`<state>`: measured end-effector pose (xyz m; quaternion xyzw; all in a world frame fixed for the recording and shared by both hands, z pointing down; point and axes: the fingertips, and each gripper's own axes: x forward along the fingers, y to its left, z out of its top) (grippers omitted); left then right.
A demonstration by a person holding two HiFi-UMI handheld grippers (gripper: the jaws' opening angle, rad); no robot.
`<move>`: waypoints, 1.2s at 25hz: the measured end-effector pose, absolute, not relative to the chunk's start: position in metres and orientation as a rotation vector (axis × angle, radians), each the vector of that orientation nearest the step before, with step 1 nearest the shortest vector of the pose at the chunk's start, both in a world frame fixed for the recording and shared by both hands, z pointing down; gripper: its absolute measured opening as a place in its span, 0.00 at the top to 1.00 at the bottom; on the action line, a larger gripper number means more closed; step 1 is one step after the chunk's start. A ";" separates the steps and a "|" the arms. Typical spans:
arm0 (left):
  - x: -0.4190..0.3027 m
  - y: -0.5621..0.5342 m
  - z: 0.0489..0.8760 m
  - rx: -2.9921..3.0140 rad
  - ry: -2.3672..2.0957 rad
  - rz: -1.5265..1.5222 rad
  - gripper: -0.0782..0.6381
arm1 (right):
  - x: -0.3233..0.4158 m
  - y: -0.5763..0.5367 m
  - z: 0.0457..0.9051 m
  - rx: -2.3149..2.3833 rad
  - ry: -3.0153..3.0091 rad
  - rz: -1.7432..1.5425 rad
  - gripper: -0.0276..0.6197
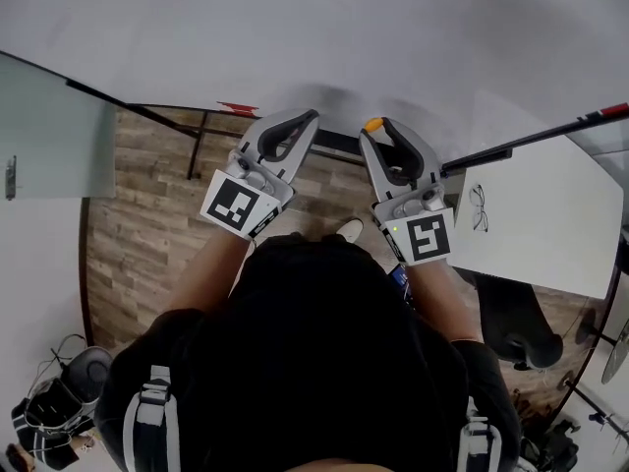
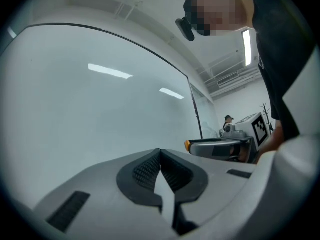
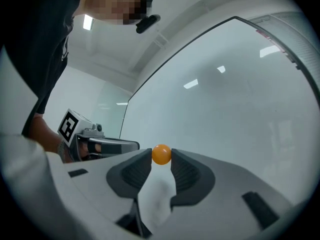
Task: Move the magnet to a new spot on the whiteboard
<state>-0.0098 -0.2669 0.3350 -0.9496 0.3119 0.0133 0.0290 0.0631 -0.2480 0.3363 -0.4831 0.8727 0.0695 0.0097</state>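
Orange and round, the small magnet [image 3: 161, 153] sits pinched between the tips of the right gripper [image 3: 161, 157], one dark ribbed pad against each side of it. It is held in front of the large white whiteboard [image 3: 225, 104]. No view shows whether it touches the board. From the head view the magnet [image 1: 373, 124] is a bright spot at the tip of the right gripper [image 1: 378, 127], near the whiteboard's [image 1: 295, 28] lower edge.

The left gripper [image 2: 160, 152] is level just beside the right one, its jaws pressed together with nothing between them. It also faces the board [image 2: 90, 109], whose glossy face mirrors strips of ceiling light.

Below the board are a brown wood-plank floor [image 1: 147, 234] and the thin black legs of a frame [image 1: 197, 146]. The person's white shoe [image 1: 350, 229] shows between the forearms. To the right is a white table [image 1: 550, 234] with a pair of dark-rimmed glasses [image 1: 478, 207] lying on it, and a black bar with a red end [image 1: 550, 136] runs above it. A pale grey panel [image 1: 49, 131] is at the left, and dark bags and cables [image 1: 59, 401] lie at the lower left. Well off in the room, the left gripper view shows a person in a cap [image 2: 228, 120].
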 end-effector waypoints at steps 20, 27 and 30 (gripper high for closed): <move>-0.153 -0.340 0.314 -2.911 0.977 0.078 0.88 | -0.080 -0.327 0.322 -1.530 2.694 0.217 0.78; -0.203 -0.365 0.323 -2.940 0.919 0.066 0.88 | -0.113 -0.352 0.328 -1.673 2.626 0.230 0.78; -0.220 -0.374 0.323 -2.942 0.888 0.063 0.88 | -0.123 -0.363 0.328 -1.745 2.580 0.220 0.77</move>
